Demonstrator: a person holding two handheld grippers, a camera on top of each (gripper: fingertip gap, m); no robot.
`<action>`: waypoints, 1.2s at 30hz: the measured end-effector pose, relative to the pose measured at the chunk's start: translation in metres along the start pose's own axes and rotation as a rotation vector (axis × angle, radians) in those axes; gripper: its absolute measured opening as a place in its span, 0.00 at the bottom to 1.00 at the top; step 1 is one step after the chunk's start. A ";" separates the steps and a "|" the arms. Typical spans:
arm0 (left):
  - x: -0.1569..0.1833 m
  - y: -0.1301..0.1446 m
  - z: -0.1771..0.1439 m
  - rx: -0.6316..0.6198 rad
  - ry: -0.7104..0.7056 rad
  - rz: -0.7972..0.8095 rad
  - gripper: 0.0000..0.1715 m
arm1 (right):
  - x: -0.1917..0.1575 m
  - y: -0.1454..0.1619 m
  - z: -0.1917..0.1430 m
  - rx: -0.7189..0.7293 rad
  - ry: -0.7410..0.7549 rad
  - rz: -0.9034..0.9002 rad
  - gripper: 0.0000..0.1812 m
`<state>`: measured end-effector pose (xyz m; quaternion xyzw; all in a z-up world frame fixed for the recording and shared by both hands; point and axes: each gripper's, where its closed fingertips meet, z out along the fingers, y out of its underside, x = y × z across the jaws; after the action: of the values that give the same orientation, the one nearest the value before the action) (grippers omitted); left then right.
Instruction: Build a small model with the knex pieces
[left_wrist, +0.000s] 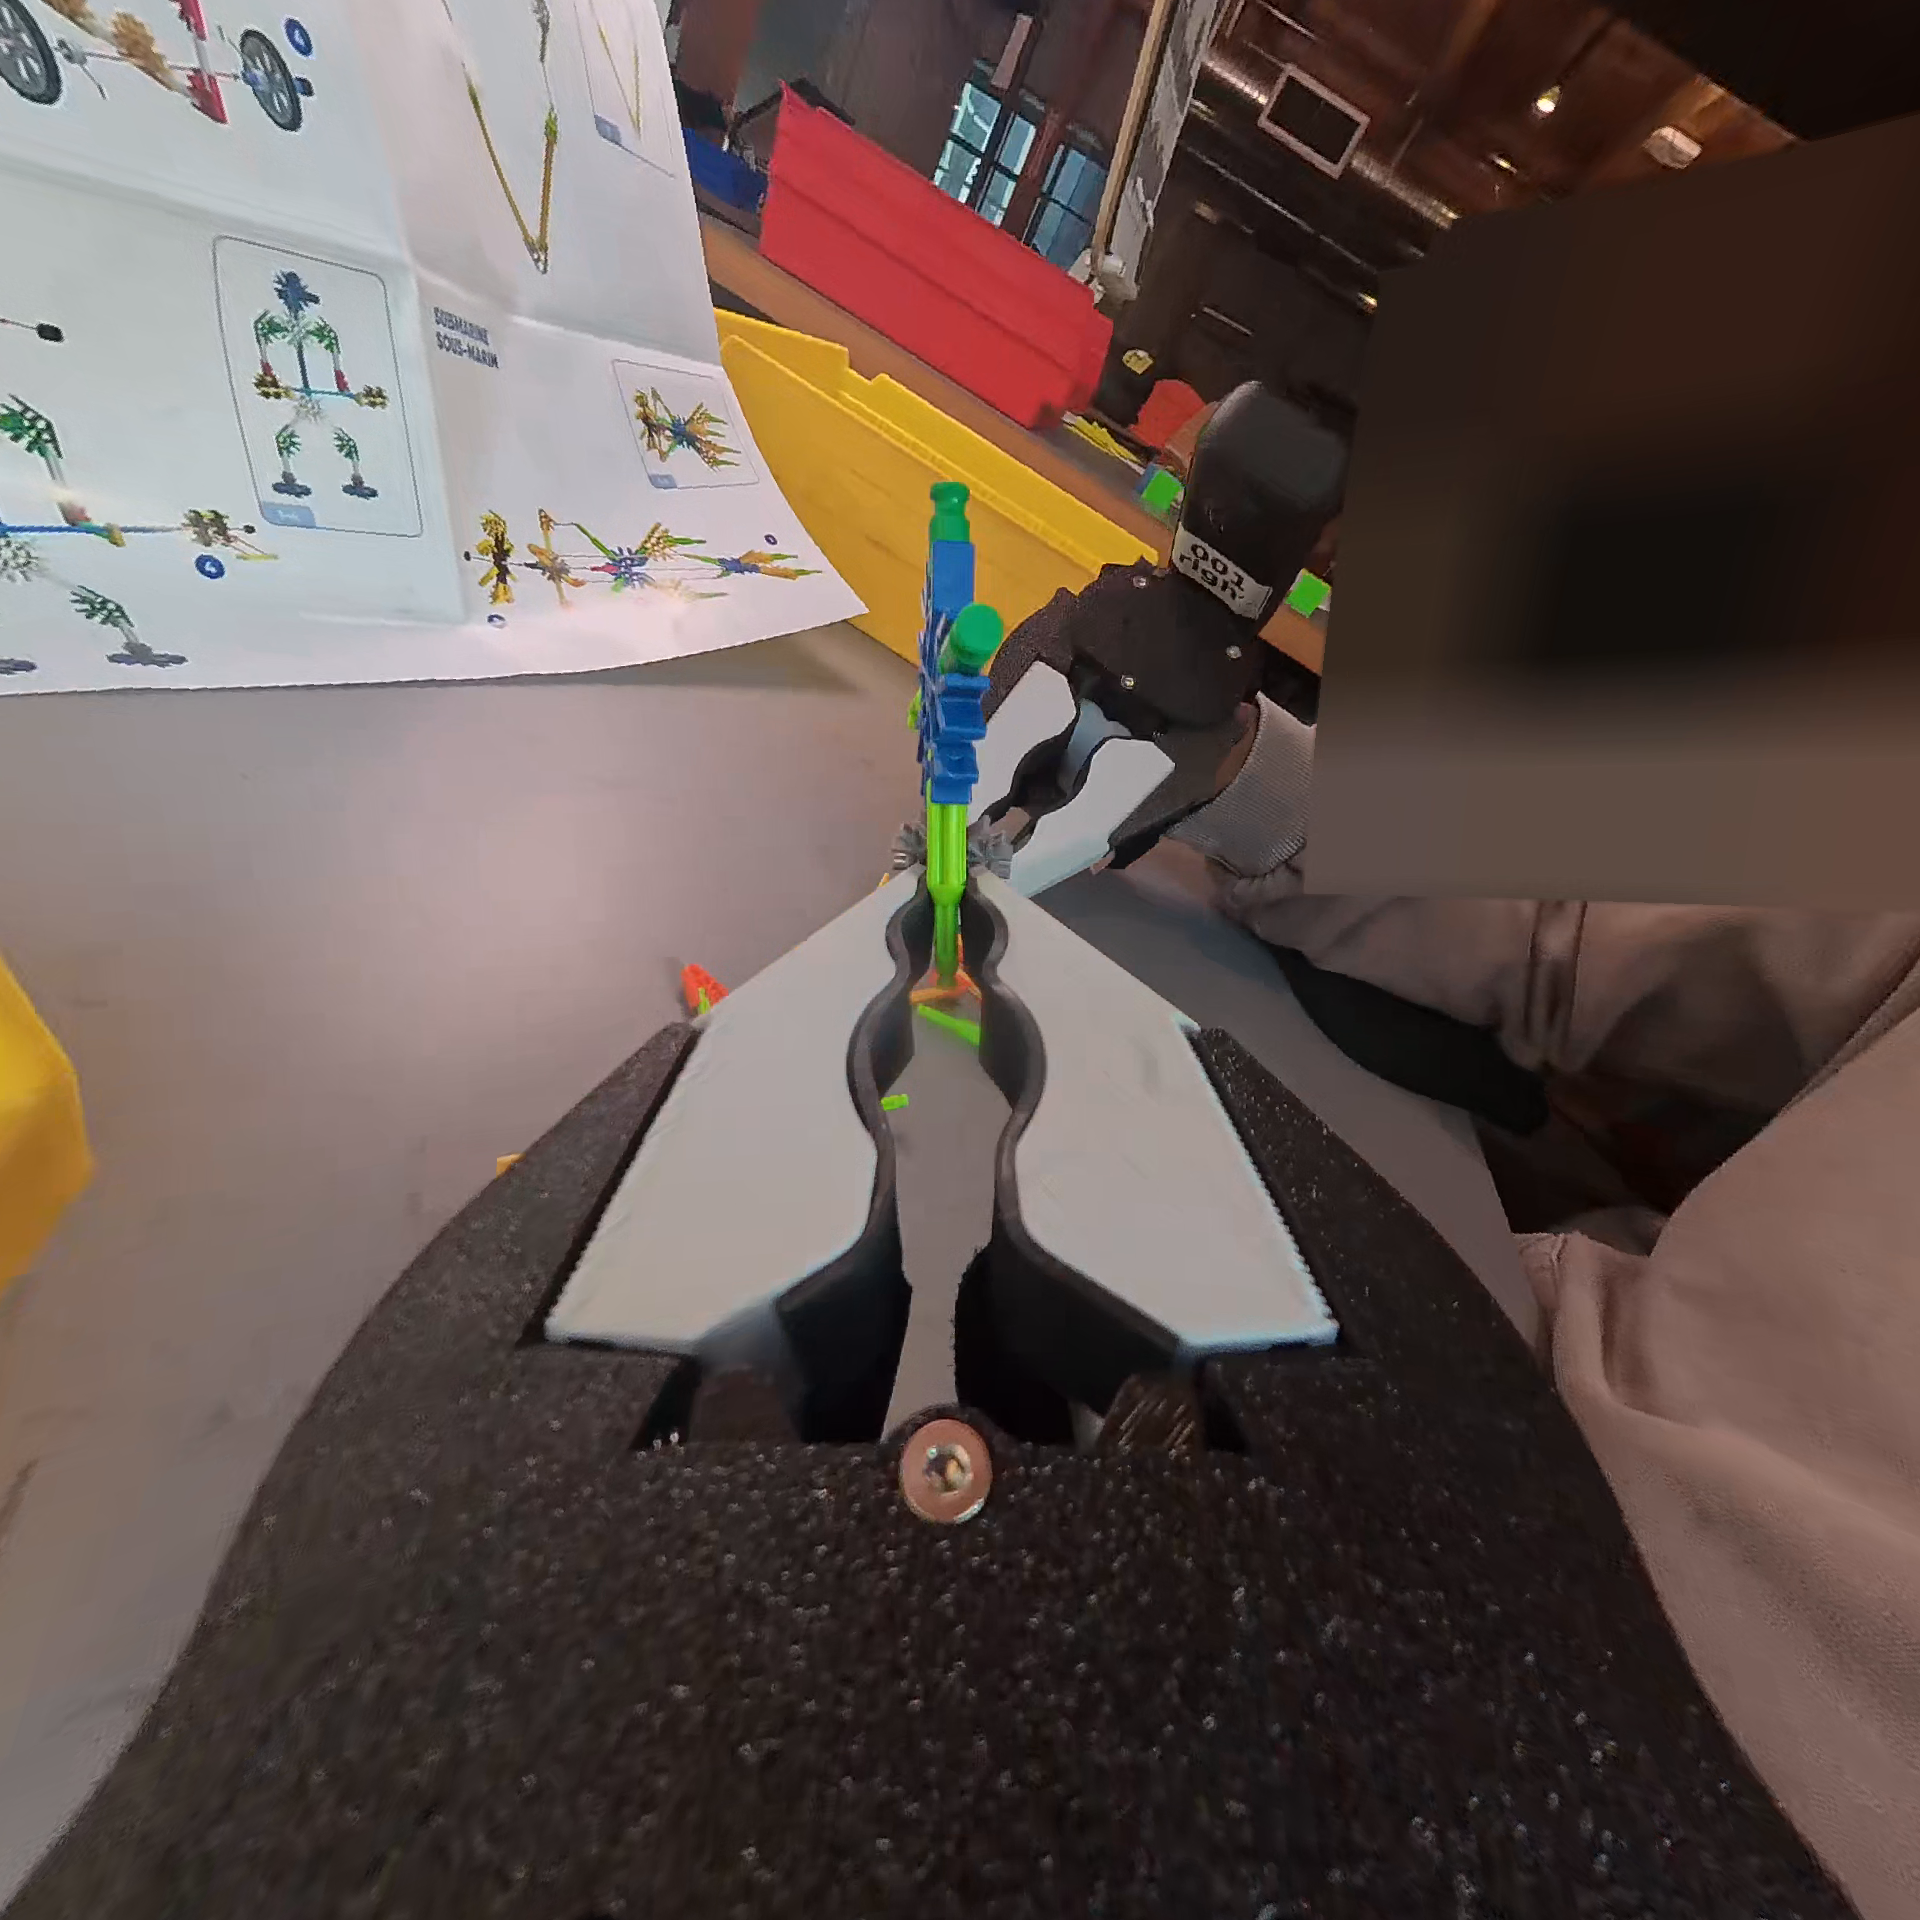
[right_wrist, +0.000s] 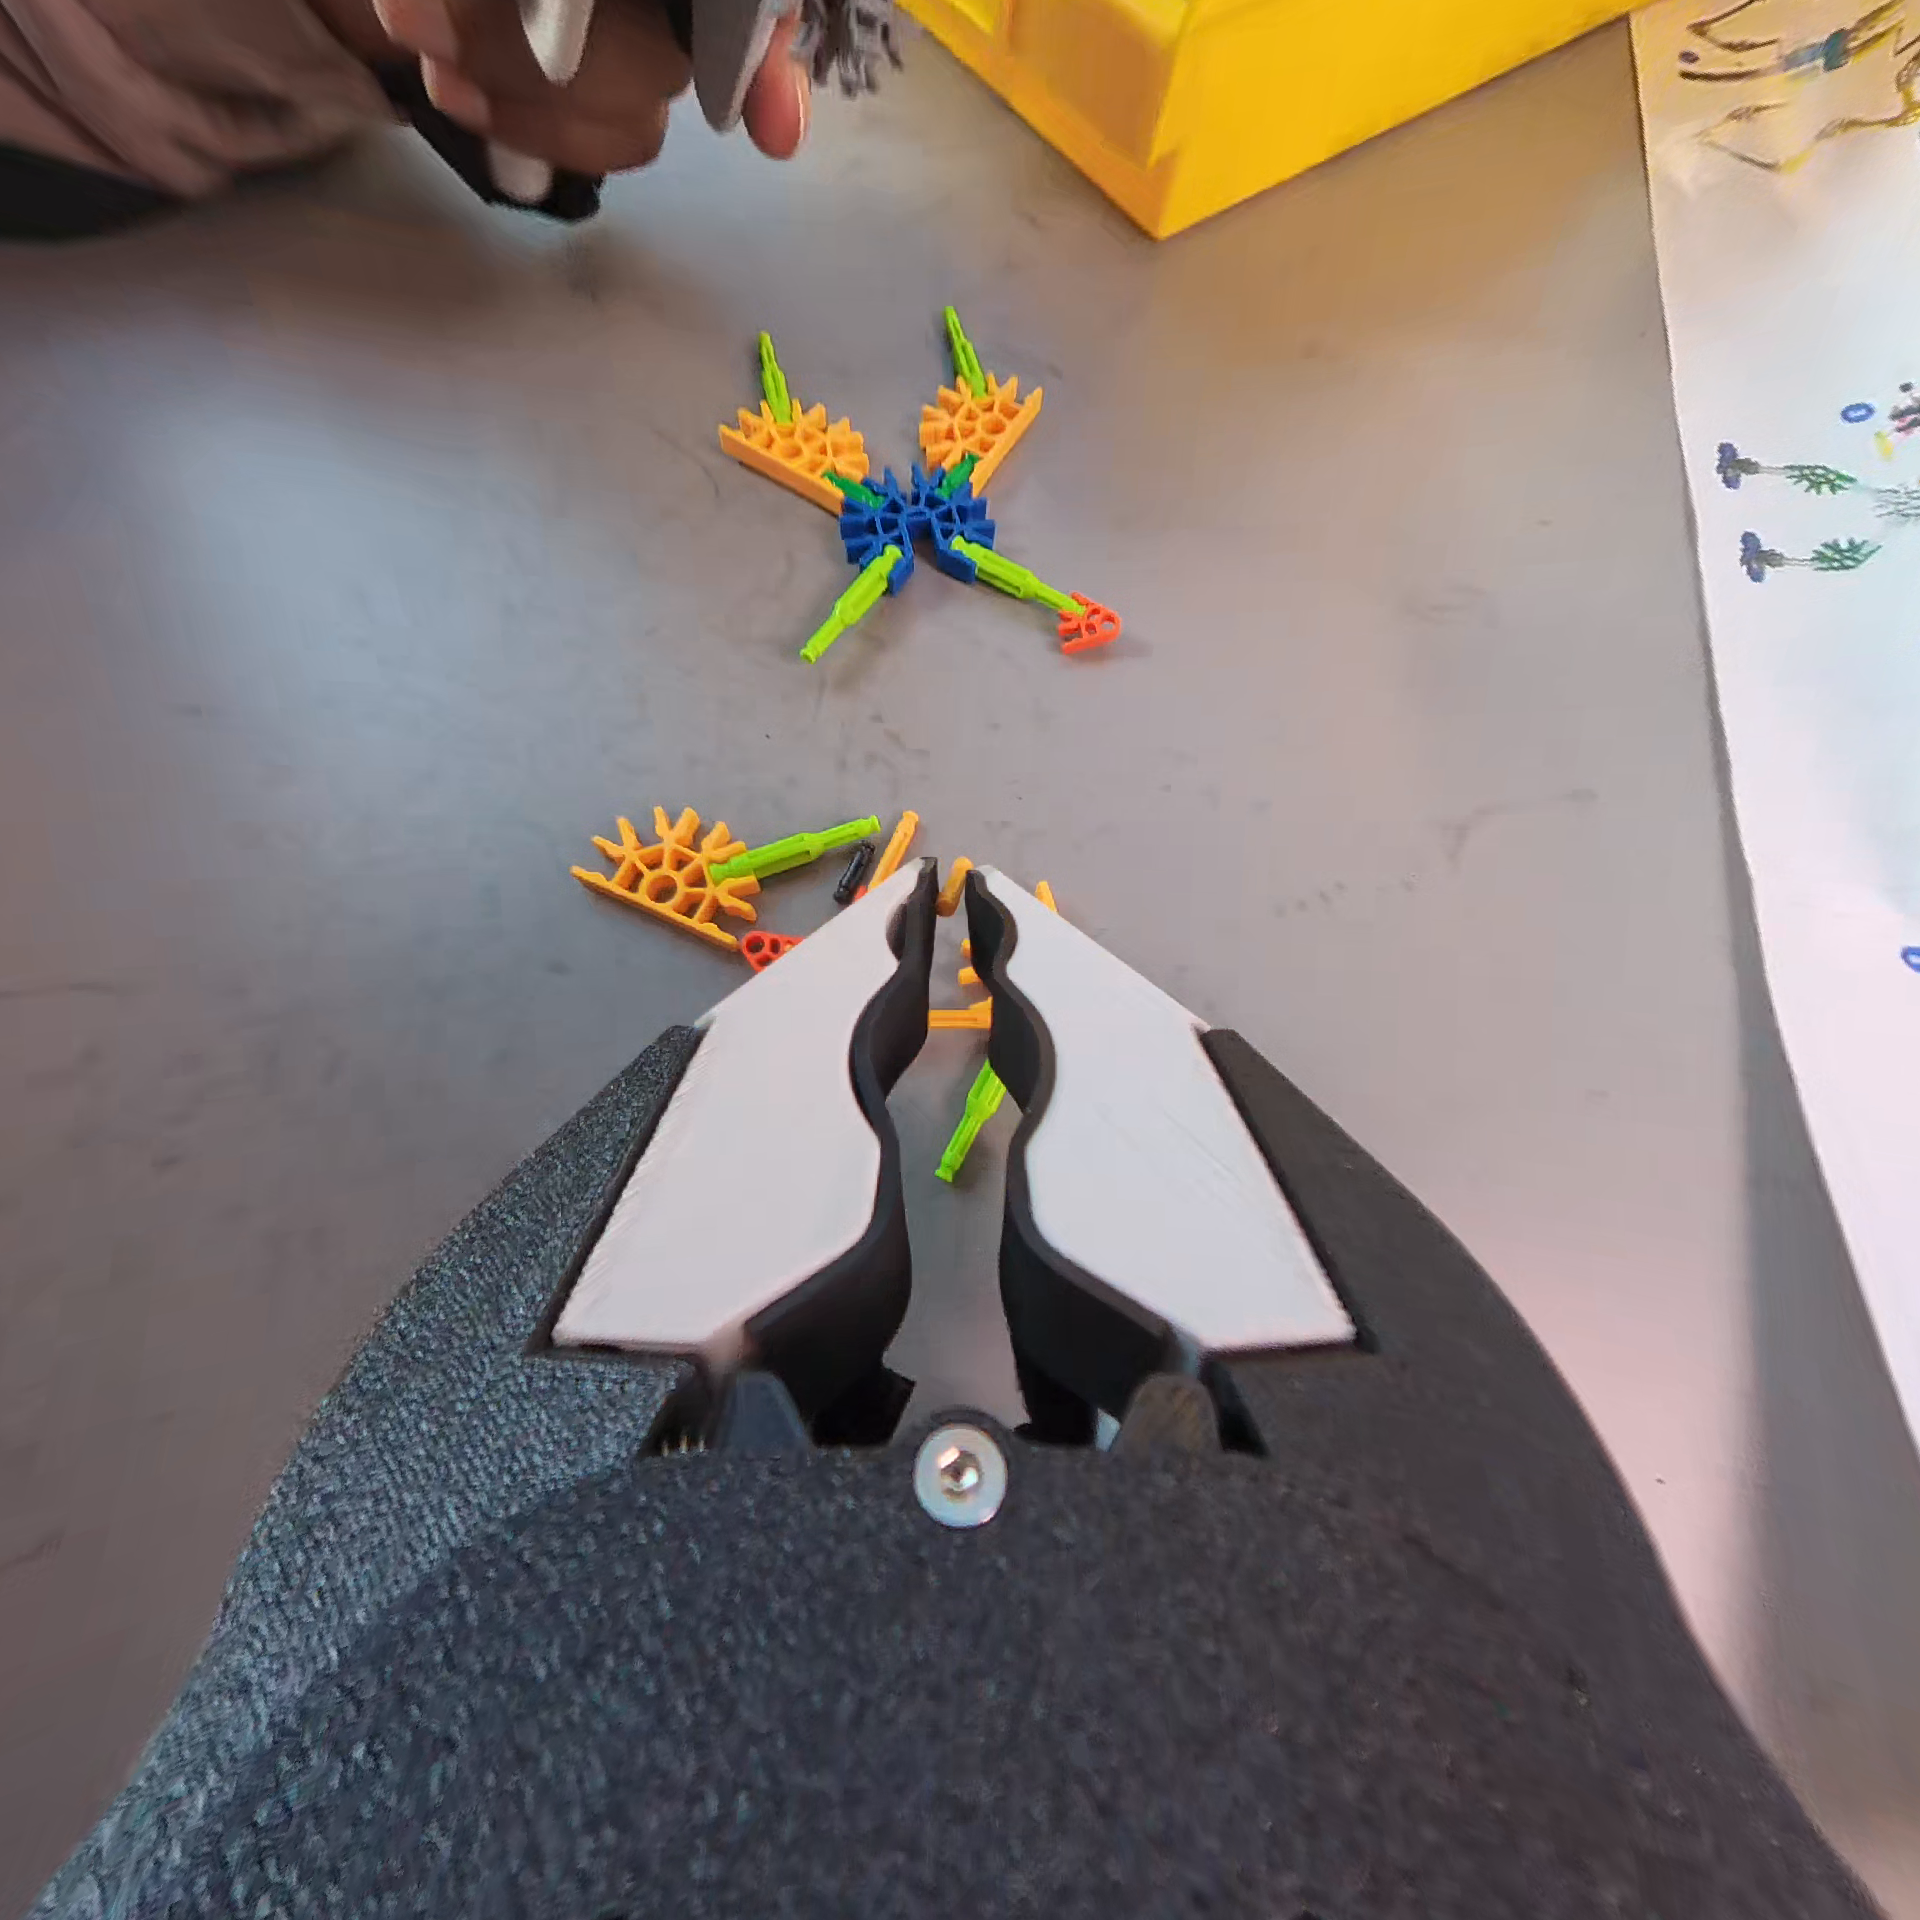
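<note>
Bench (right_wrist: 312, 675): grey, scuffed, carrying all loose parts. A folded instruction sheet (left_wrist: 343, 395) stands at the far left in the left wrist view; a yellow bin (left_wrist: 904, 457) sits just behind it, a red bin (left_wrist: 914, 249) farther back.

Left tongs (left_wrist: 943, 894): pressed together on the lower light-green rod of an upright model (left_wrist: 951, 717), a blue connector stack with green rods above and grey connectors at the tong tips. The grip is on the rod alone, near the tips.

Right tongs (right_wrist: 948, 878): nearly closed, a narrow gap between the tips. An orange piece (right_wrist: 951, 883) shows in that gap, but whether it is pinched or merely lying beneath cannot be told. A green rod (right_wrist: 971, 1127) lies on the bench under the fingers.

Flat model (right_wrist: 914, 499): blue hub, two orange fans, green rods and a small red clip, lying apart on the bench ahead of the right tongs. A loose orange fan (right_wrist: 670, 878) with a green rod, a black pin (right_wrist: 854, 871) and a red clip (right_wrist: 767, 945) lie just left of the right tips.

Risks, as judged: the upright model, held by one slim rod, could pivot or slip if the grip eases or it is knocked. The crowded small parts at the right tips invite catching the wrong piece or scattering neighbours.
</note>
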<state>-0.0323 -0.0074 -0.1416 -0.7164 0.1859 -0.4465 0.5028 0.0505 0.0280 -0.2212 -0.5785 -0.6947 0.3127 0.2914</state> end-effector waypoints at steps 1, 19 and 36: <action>0.002 0.001 0.001 0.003 0.020 -0.021 0.02 | 0.001 0.003 0.003 -0.031 0.023 -0.029 0.04; 0.047 0.033 0.020 -0.141 0.226 -0.015 0.02 | -0.038 -0.093 -0.024 0.491 -0.210 0.194 0.15; 0.048 0.021 0.015 -0.091 0.246 -0.038 0.02 | -0.040 -0.098 -0.024 0.536 -0.281 0.297 0.02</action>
<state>0.0096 -0.0425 -0.1400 -0.6817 0.2526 -0.5317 0.4345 0.0142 -0.0225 -0.1321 -0.5275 -0.5292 0.6000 0.2859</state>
